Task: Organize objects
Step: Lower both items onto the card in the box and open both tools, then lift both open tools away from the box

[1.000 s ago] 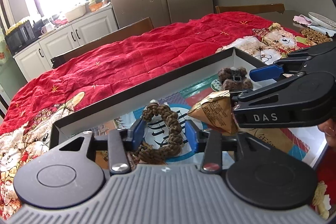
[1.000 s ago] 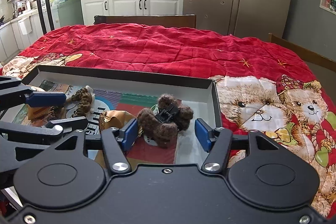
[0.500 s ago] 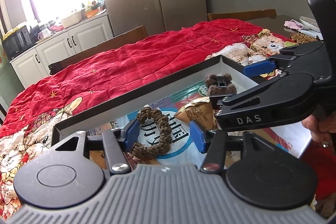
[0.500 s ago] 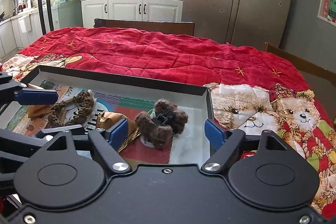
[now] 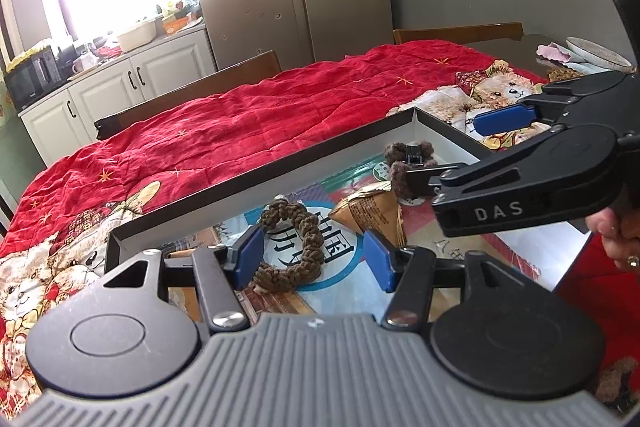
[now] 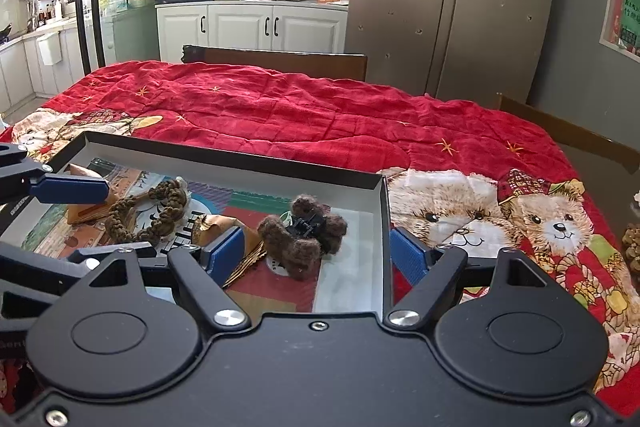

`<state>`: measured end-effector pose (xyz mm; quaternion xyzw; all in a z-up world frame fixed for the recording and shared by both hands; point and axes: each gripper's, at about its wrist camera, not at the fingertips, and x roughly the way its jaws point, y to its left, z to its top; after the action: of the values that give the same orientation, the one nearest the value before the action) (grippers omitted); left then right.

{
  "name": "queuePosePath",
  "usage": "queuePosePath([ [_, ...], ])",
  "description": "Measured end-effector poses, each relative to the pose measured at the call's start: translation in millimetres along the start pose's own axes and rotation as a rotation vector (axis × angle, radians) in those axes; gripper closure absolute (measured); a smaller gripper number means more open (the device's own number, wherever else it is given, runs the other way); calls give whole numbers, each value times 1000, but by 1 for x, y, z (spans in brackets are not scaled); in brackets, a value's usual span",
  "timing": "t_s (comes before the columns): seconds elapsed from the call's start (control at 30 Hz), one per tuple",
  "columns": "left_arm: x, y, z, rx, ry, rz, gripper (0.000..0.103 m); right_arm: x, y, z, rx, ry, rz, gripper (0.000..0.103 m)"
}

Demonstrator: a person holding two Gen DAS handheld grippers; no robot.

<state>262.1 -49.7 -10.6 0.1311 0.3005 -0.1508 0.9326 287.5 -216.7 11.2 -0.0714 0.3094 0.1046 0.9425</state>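
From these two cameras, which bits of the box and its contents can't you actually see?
- Near edge of the box: both views, hidden by each gripper's own body.
- Fuzzy brown hair clip: left view, partly behind the right gripper.
- Gold wrapper: right view, partly behind a blue finger.
- Tan packet: right view, partly hidden behind the left gripper's finger.
- Printing under the braided ring: partly covered.

In my right wrist view the tray [image 6: 382, 227] lies on the quilt [image 6: 320, 115]. Inside it, the fuzzy hair claw [image 6: 304, 235] sits at centre; the wrapped packet [image 6: 224, 227] just at its 9 o'clock, the braided loop [image 6: 148, 215] further toward 9. Chair [image 6: 280, 61] at 12 o'clock, behind the quilt.
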Motion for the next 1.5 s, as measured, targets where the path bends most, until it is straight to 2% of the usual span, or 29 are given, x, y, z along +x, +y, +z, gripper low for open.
queuePosePath([
  [0.57,-29,5,-5,-11,-23,-16,30,-41,14,-4,-63,-34,34,24],
  [1.5,-104,18,-30,-34,-87,-38,25,-110,26,-26,-119,-71,77,23],
])
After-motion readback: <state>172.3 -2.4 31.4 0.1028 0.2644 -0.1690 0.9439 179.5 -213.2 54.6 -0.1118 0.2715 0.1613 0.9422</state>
